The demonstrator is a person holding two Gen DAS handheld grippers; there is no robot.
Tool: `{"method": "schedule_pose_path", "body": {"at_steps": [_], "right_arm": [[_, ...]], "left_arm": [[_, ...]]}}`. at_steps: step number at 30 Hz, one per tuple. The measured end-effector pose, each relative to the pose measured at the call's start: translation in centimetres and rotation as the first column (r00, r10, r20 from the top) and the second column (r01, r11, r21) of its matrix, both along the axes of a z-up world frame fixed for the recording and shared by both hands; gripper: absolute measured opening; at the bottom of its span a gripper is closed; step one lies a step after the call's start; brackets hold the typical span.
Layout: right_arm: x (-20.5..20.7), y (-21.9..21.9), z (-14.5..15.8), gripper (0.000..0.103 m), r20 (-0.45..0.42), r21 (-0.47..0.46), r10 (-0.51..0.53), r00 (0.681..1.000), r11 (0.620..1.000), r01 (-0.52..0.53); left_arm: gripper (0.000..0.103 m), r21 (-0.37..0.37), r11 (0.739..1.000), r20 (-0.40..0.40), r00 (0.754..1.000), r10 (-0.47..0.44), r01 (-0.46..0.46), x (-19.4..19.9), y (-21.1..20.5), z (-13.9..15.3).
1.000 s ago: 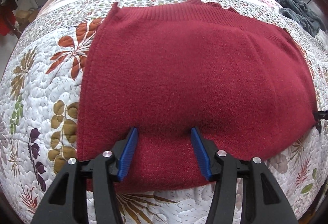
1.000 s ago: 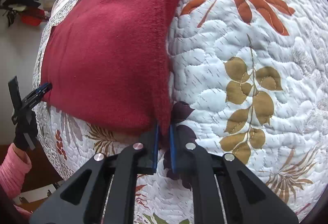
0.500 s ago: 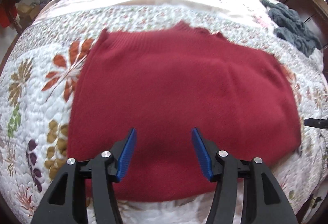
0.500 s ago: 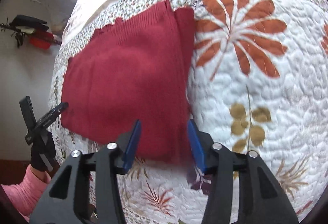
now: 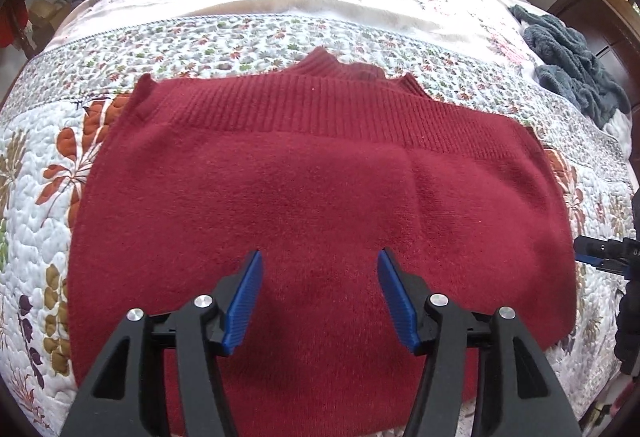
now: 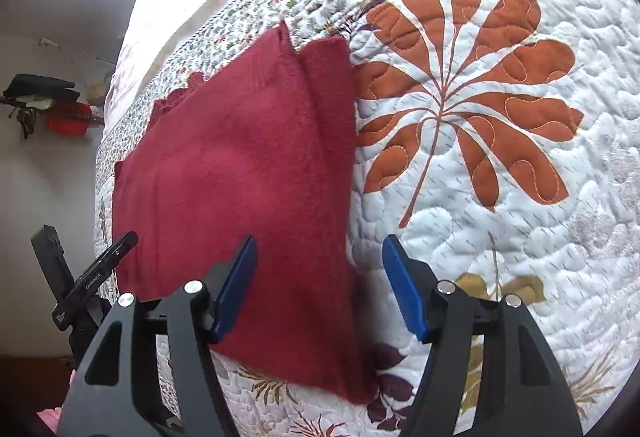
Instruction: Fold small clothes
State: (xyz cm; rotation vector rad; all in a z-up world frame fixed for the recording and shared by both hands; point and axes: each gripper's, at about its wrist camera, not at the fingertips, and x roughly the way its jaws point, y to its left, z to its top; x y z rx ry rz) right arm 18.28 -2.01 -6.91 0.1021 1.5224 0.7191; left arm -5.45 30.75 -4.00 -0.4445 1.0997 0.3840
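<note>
We see a red sweater (image 5: pixel 312 197) lying folded and flat on a bed. It sits on a white quilt (image 6: pixel 520 229) with big orange, brown and purple leaves sewn on it. The ribbed band of the sweater lies along its far edge, near a strip of tiny flowers on the quilt. In the right wrist view, one side of the sweater is tucked over, so we see a second layer along that edge.

Our left gripper (image 5: pixel 320 297) hangs over the near part of the sweater. Its blue fingers (image 5: pixel 244 301) are spread wide apart and hold nothing.

Our right gripper (image 6: pixel 316 285) hangs over the near corner of the sweater, with one finger above the red cloth and the other above the quilt. It is wide open too, and it grips nothing.

Past the quilt, the bed is plain and pale. A heap of blue-grey cloth (image 5: pixel 572 69) lies at the far right of the bed, well apart from the sweater.
</note>
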Motion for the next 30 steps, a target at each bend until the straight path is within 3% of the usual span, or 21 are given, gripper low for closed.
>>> {"method": "schedule_pose_path", "body": {"at_steps": [2, 6, 8, 12, 15, 30], "right_arm": [[0.0, 0.1, -0.5, 0.063, -0.012, 0.004, 0.003, 1.000, 1.000, -0.003], [0.0, 0.5, -1.5, 0.048, -0.042, 0.036, 0.021, 0.999, 0.999, -0.019], [-0.1, 0.8, -1.9, 0.046, -0.065, 0.051, 0.022, 0.998, 0.999, -0.019], [-0.1, 1.4, -2.7, 0.030, -0.082, 0.060, 0.023, 0.996, 0.998, -0.018], [-0.1, 1.1, -2.9, 0.024, -0.082, 0.064, 0.018, 0.996, 0.998, -0.013], [0.2, -0.7, -4.6, 0.021, -0.125, 0.101, -0.024, 0.992, 0.994, 0.037]], "left_arm": [[0.059, -0.006, 1.000, -0.009, 1.000, 0.007, -0.007, 0.2, 0.1, -0.6], [0.060, -0.002, 1.000, -0.023, 1.000, 0.002, -0.002, 0.3, 0.3, -1.4], [0.061, 0.009, 1.000, -0.026, 1.000, -0.012, 0.013, 0.4, 0.1, -1.7], [0.063, 0.016, 0.999, -0.027, 0.999, -0.034, 0.034, 0.5, 0.0, -2.0], [0.063, 0.013, 0.999, -0.024, 0.999, -0.043, 0.043, 0.4, 0.1, -2.2], [0.069, 0.036, 0.997, -0.030, 0.997, -0.070, 0.071, 0.8, -0.2, -3.0]]}}
